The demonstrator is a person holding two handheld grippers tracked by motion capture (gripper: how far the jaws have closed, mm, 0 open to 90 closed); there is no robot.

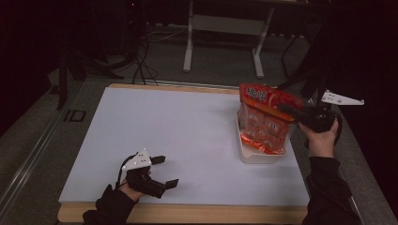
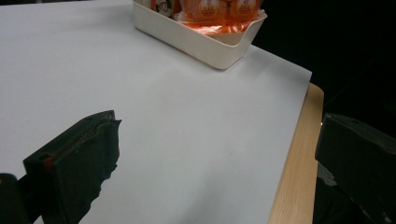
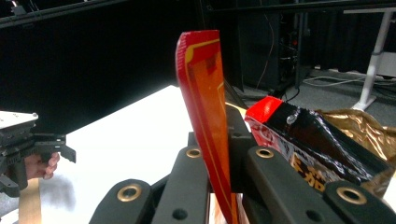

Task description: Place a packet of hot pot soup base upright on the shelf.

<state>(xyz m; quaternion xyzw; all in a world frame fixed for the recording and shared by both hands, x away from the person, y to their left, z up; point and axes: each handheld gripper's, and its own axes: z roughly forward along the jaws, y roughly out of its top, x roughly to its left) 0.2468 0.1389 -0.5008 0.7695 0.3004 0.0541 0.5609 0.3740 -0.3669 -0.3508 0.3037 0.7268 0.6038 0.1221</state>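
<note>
Snack bag [image 1: 266, 119]: pinched at its top by right claw [image 1: 292, 110], lowered into tray [image 1: 261, 155]; left claw [image 1: 162, 171] spread, idle on worktop [image 1: 178, 136].

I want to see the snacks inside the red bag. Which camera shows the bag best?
The high view: the whole red bag stands in the white tray. The left gripper view catches its bottom, and the right gripper view its top edge pinched in the right tool.
</note>
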